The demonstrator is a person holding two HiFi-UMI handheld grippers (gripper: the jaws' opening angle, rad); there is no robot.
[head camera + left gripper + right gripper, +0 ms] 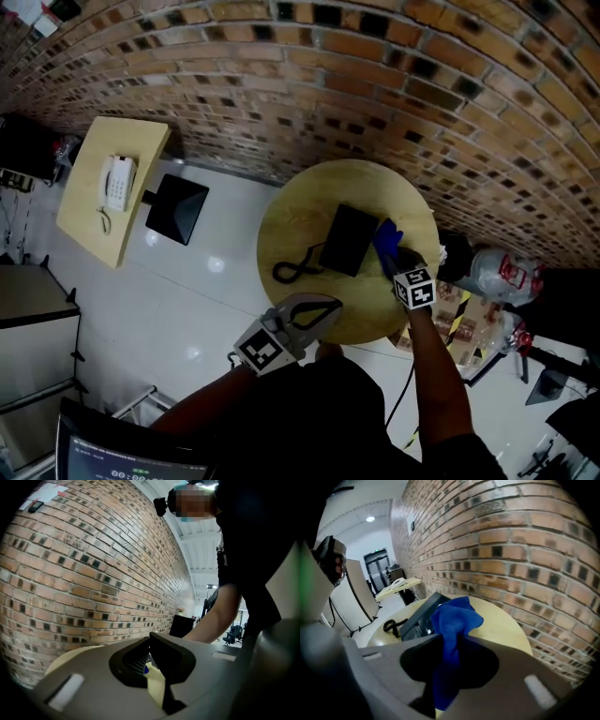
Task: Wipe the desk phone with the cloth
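One round yellow table [281, 211] lies below the right gripper [396, 258]. The black desk phone [349, 239] sits on it, just ahead and to the left of that gripper and well ahead of the left gripper [323, 307]. The right gripper's jaws are clamped on the blue cloth [385, 234], which bunches out past the tips and looks to touch the phone's right side. The left gripper's jaws stand a little apart with nothing in them, back at the table's near edge.
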